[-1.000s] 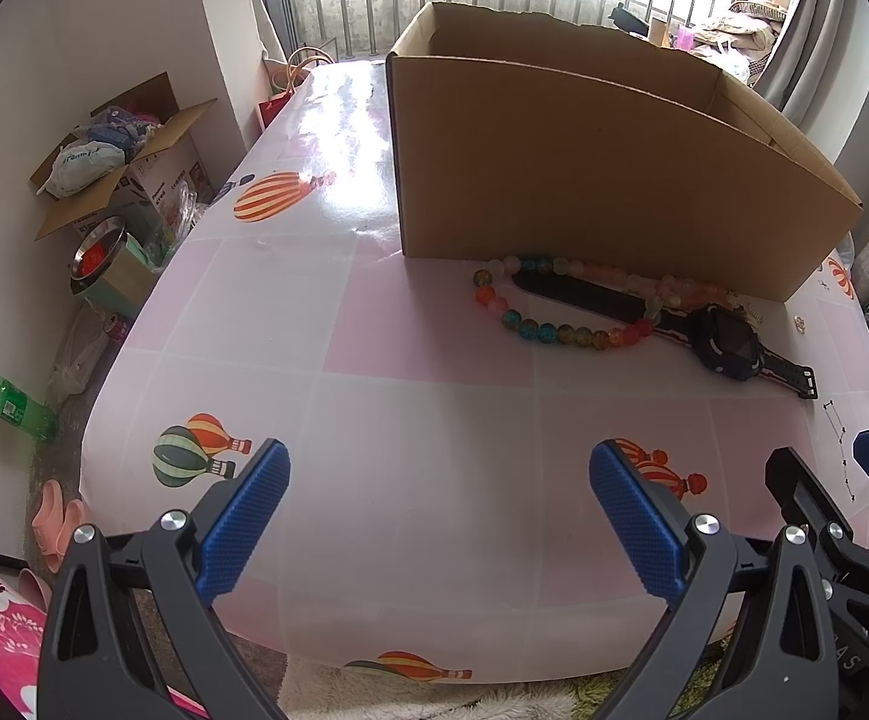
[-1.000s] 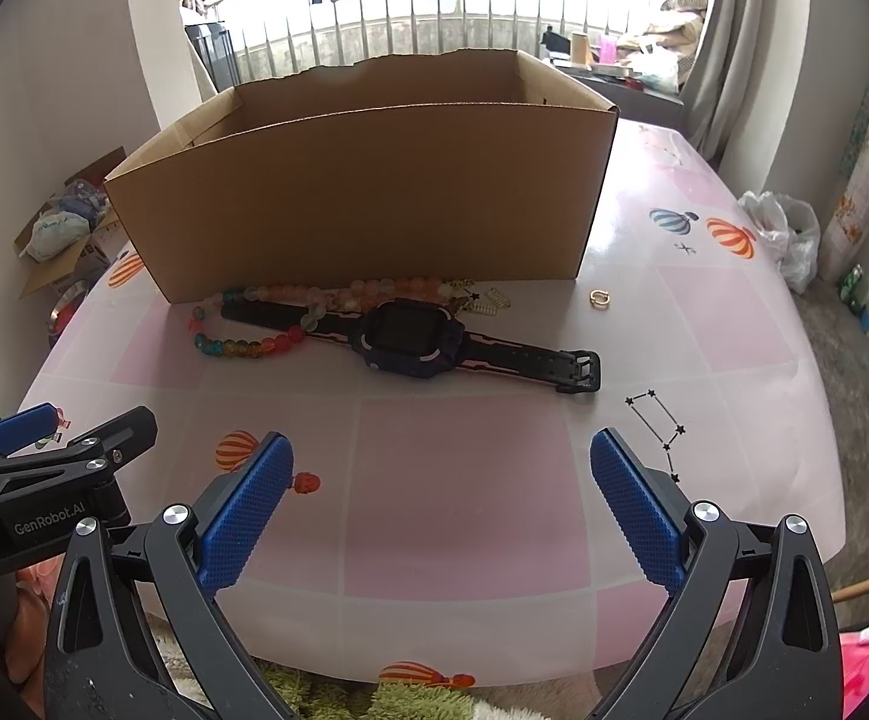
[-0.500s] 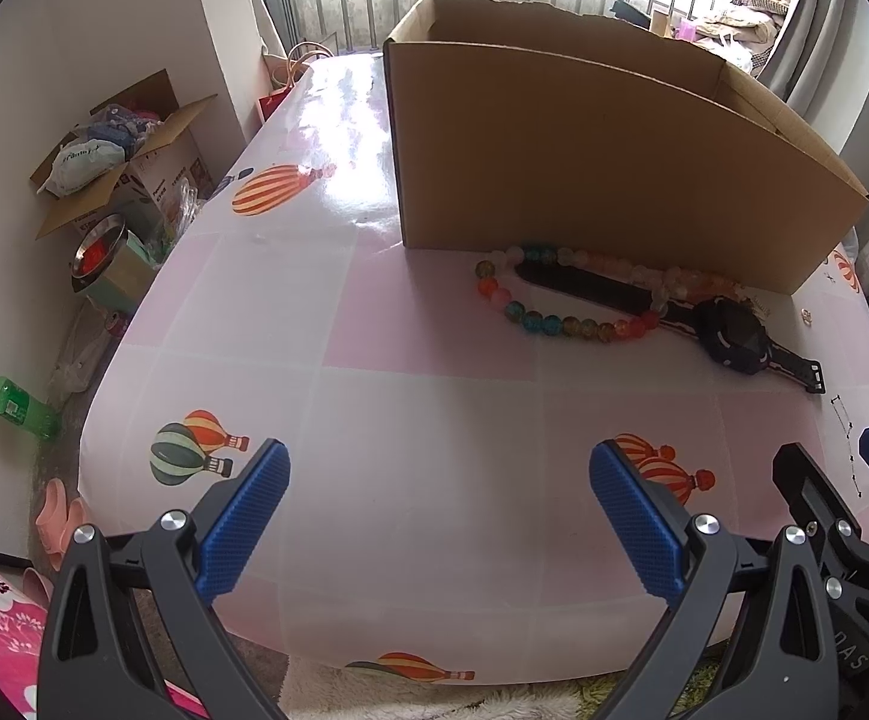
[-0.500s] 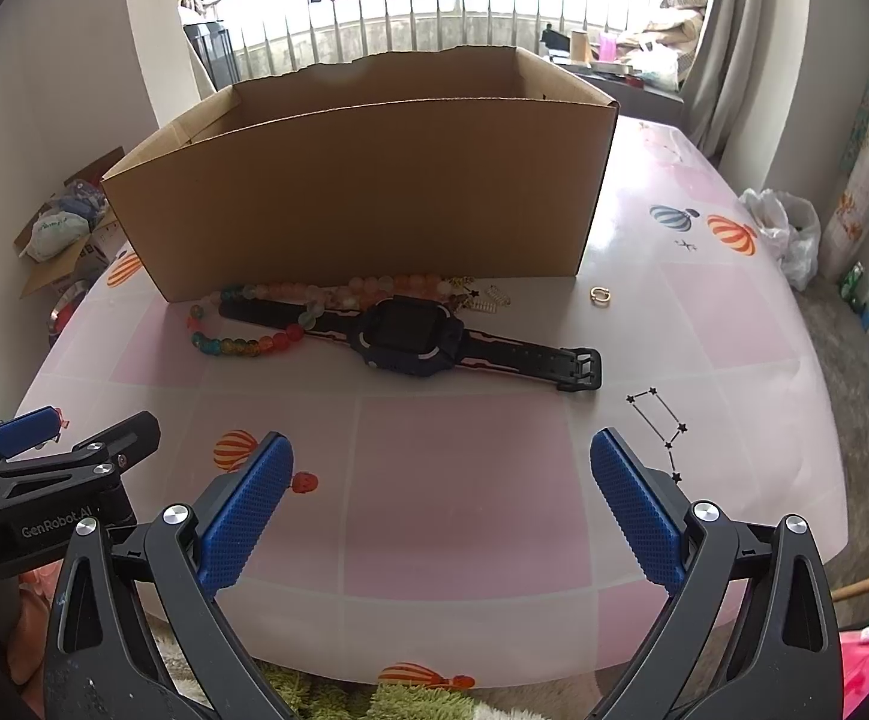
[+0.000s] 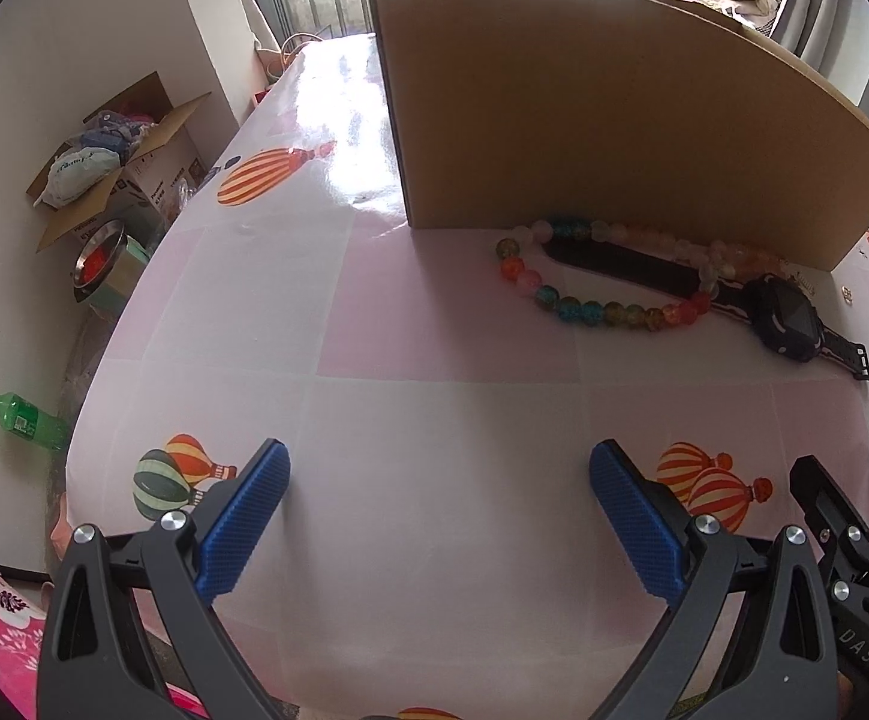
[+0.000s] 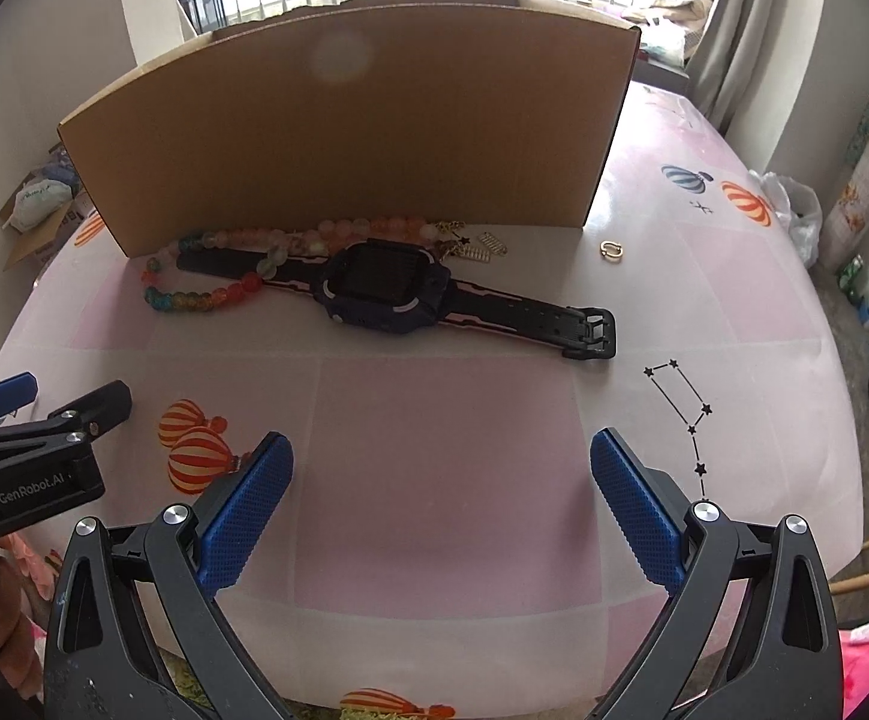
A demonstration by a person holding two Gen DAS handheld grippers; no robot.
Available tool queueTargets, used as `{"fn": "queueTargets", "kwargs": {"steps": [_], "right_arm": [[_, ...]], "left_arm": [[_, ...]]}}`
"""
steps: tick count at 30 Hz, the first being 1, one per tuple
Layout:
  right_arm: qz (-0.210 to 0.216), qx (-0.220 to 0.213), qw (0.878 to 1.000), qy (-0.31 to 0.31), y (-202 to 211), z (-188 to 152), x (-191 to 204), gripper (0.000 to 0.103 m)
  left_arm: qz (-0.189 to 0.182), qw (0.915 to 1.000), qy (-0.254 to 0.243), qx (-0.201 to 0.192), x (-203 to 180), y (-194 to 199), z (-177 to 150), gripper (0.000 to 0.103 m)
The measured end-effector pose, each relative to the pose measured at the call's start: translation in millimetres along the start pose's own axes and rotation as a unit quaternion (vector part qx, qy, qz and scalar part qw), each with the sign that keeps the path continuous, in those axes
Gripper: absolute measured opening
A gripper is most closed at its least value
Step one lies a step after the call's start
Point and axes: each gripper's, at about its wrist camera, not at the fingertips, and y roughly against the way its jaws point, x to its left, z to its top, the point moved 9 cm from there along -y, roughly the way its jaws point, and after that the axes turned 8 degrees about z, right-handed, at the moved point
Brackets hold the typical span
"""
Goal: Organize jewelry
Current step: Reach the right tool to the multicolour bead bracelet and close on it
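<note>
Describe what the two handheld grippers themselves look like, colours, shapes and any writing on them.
Both match: the left gripper and right gripper have matte black, angular plastic arms with cut-out openings and silver round bolts. Each finger ends in a bright blue rectangular textured pad. White lettering reads "GenRobot.AI" on the left gripper's side in the right wrist view. No cables or sleeves are visible.

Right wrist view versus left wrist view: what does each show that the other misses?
Only the right wrist view shows the gold ring clearly, the gold earrings beside the watch, and the left gripper from the side. Only the left wrist view shows the green bottle on the floor and the metal bowl. Both show the cardboard box, bead bracelet, watch and open jaws.
</note>
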Motion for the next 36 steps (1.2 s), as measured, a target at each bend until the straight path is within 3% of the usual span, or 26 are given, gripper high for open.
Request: {"fn": "queueTargets", "kwargs": {"steps": [16, 20, 23, 29, 32, 36], "right_arm": [[0.025, -0.026, 0.999, 0.031, -8.0, 5.4, -7.6, 0.095], [0.047, -0.012, 0.998, 0.030, -3.9, 8.4, -12.1, 0.095], [0.059, -0.028, 0.998, 0.008, 1.1, 19.3, -19.6, 0.095], [0.087, -0.030, 0.996, 0.006, -4.3, 28.1, -16.4, 0.095], [0.095, -0.035, 0.995, 0.008, -4.6, 20.5, -17.7, 0.095], [0.098, -0.041, 0.994, 0.012, -2.8, 20.6, -21.2, 0.095]], "left_arm": [[-0.043, 0.9985, -0.029, -0.020, 0.2, -7.4, 9.7, 0.099], [-0.072, 0.9961, -0.010, -0.049, 2.6, -1.2, 28.1, 0.098], [-0.063, 0.9949, -0.014, -0.078, -1.4, 2.2, 51.1, 0.096], [-0.044, 0.9941, -0.032, -0.094, -17.5, -9.8, 83.9, 0.077], [-0.030, 0.9953, -0.053, -0.075, -22.3, -22.6, 81.0, 0.060], [-0.048, 0.9953, -0.054, -0.065, -19.4, -20.1, 68.0, 0.041]]}}
